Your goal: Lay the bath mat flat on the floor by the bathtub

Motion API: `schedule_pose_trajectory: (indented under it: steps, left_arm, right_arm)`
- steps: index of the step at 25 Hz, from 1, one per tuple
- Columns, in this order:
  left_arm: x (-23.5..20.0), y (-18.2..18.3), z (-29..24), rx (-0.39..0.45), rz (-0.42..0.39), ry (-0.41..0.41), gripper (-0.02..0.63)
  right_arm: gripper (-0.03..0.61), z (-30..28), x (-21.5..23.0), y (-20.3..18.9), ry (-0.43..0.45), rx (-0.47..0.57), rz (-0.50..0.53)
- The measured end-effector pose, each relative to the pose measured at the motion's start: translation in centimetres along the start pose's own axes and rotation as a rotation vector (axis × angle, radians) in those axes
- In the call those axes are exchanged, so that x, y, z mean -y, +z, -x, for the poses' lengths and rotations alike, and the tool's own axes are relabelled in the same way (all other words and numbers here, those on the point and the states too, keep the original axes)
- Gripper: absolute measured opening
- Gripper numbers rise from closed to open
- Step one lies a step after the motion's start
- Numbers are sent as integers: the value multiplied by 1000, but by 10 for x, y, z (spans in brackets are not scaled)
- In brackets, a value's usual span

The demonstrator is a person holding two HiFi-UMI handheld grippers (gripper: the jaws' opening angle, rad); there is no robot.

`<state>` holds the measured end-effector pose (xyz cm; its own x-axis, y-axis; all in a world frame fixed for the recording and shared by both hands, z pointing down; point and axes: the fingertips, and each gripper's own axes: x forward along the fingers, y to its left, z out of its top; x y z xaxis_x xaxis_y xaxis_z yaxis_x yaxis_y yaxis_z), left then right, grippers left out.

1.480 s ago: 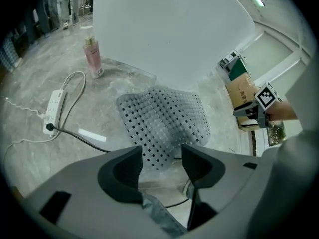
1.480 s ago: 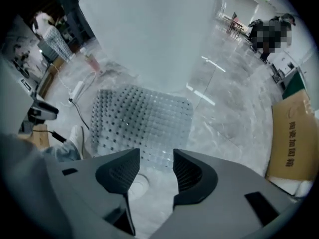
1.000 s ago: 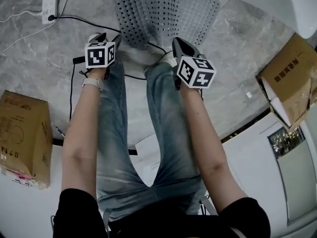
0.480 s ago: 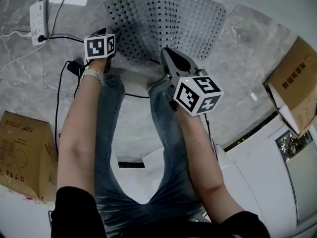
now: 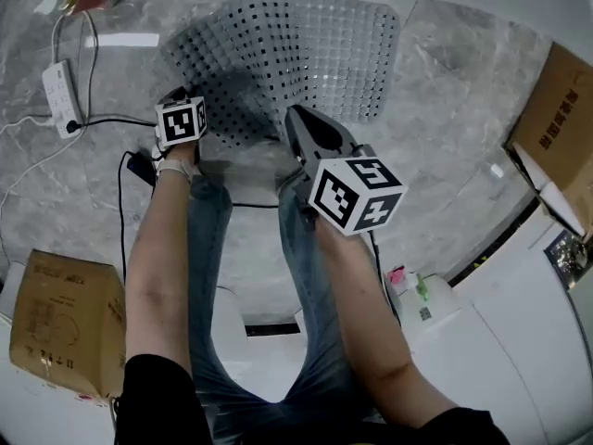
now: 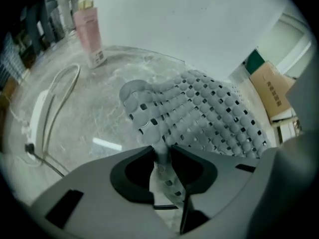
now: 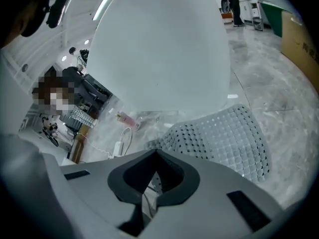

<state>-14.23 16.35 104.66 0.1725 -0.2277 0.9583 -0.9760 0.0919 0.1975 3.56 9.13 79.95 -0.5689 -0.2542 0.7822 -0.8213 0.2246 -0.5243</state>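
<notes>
Floor (image 5: 445, 109): grey marbled tile, white tub (image 7: 159, 49) wall beyond; power strip (image 5: 57, 86) and boxes (image 5: 65, 327) at the sides. Mat (image 5: 306, 54): grey, perforated, mostly down beside the tub, stretching away from both grippers, long side seemingly across the view. Left gripper (image 6: 162, 153): jaws just closing, pinching the rucked near-left corner. Right gripper (image 7: 157, 153): jaws together, apparently on the near edge. Both equally near; left corner not yet flat.
</notes>
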Motion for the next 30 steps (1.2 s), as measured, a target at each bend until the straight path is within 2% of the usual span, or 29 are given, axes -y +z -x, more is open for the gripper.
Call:
schedule_pose_trajectory:
  steps: [2, 4, 7, 12, 14, 18, 22, 30]
  left_arm:
    - [-4, 9, 2, 18, -93, 46, 100]
    - [-14, 23, 8, 29, -124, 86, 80]
    - [-28, 51, 19, 32, -174, 126, 69]
    - [-54, 100, 34, 29, -340, 201, 64]
    - [-59, 117, 39, 36, -381, 219, 64]
    - [-66, 155, 47, 70, -413, 262, 64]
    - [-69, 188, 44, 84, -490, 296, 70]
    - [-88, 225, 42, 102, -502, 390, 78]
  right_arm:
    - [26, 2, 2, 1, 3, 1, -8]
    - [26, 4, 7, 4, 2, 9, -30]
    - [26, 11, 19, 8, -16, 9, -56]
    - [26, 8, 21, 21, -6, 36, -89]
    - [26, 7, 21, 22, -1, 31, -94]
    - [26, 7, 21, 27, 12, 30, -96]
    - [26, 6, 24, 31, 9, 40, -98]
    - [26, 3, 22, 33, 38, 21, -112]
